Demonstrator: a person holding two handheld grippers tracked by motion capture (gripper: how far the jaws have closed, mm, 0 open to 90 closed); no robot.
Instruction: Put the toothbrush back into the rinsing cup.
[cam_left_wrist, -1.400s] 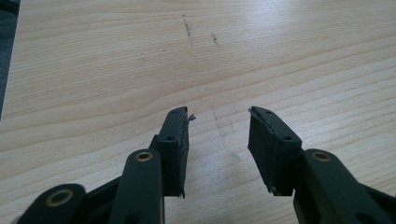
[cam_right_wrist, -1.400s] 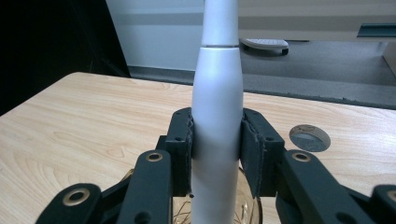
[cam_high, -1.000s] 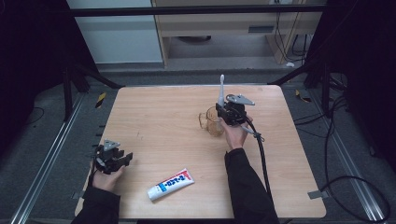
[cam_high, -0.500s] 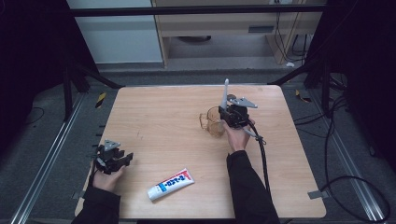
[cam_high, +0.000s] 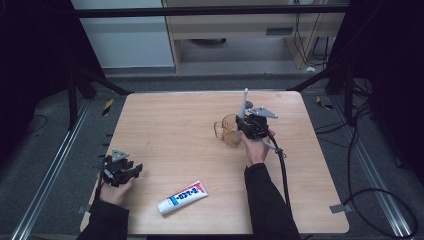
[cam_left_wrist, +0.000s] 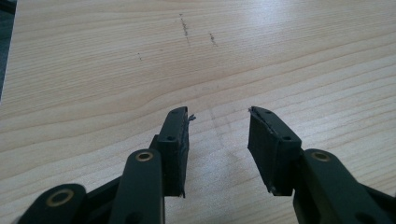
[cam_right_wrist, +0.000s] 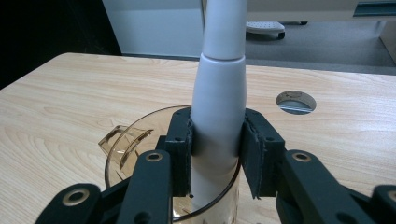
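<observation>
White toothbrush (cam_right_wrist: 219, 93); amber clear cup (cam_right_wrist: 140, 135); black tongs (cam_right_wrist: 215, 154); white-blue-red tube (cam_high: 183, 197); pale wood table (cam_high: 170, 125).

Both forearms wear dark, near-black long sleeves (cam_high: 260, 195) that end at the wrist. Each hand-held gripper is black: the left hand-held gripper (cam_left_wrist: 218, 135) has two flat jaws with ribbed pads, a little frayed at the tips, and brass-ringed pivot holes (small screws sit in the jaw sides). The right hand-held gripper (cam_right_wrist: 215, 140) is built alike, carries a grey three-cornered plate (cam_high: 263, 112), and trails a black cable (cam_high: 283, 172).
</observation>
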